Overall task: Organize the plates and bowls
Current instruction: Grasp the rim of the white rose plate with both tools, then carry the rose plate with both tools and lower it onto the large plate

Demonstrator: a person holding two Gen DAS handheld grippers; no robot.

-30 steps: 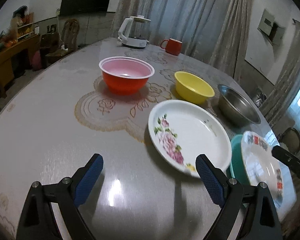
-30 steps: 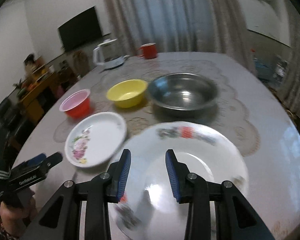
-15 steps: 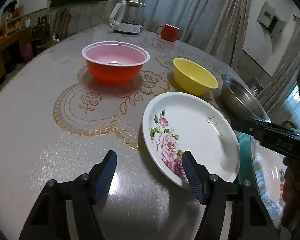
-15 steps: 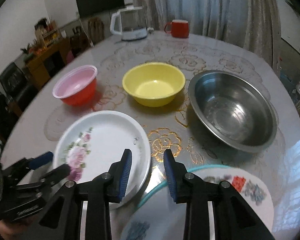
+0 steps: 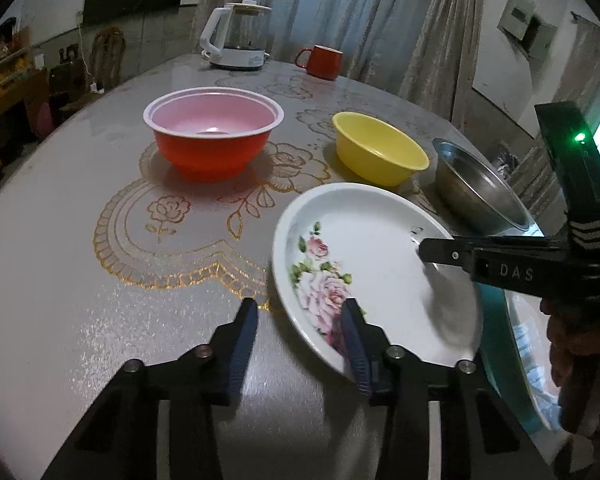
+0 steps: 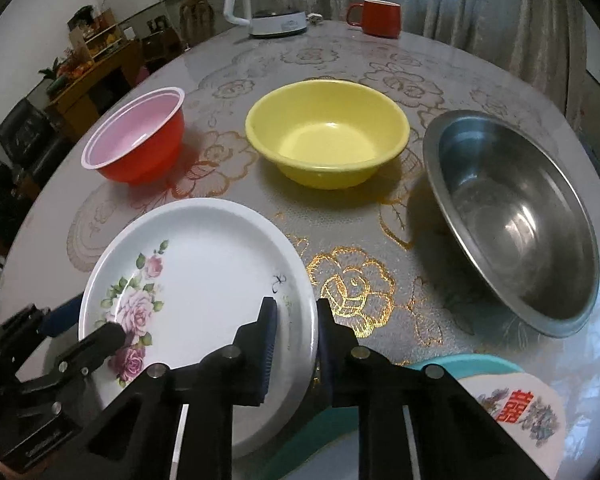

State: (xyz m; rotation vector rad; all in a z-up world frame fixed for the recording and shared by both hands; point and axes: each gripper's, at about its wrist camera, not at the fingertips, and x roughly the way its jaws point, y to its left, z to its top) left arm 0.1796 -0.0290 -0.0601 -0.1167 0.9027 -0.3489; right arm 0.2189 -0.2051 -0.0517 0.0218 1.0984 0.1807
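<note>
Plate, white, shallow, glazed, rose-printed (image 6: 196,280), lies on the patterned table (image 6: 380,240), touching a teal plate (image 6: 452,362) at its 4 o'clock. Right claw (image 6: 292,332), just closing, pinches its rim there; left claw (image 5: 300,332) half-spread, closing astride the 7 o'clock rim. Likely stiff, slippery, breakable: grip the rim.

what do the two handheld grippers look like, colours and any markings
Both are black two-finger tools with angular black frames, silver rivets at the joints and ribbed dark blue pads on the fingers. Seen from the left wrist view, the right gripper carries white letters "DAS" on its side, grey chevron stripes and a lit green lamp on the upright body. The left gripper shows the same blue pads; its side lettering is too blurred to read.
</note>
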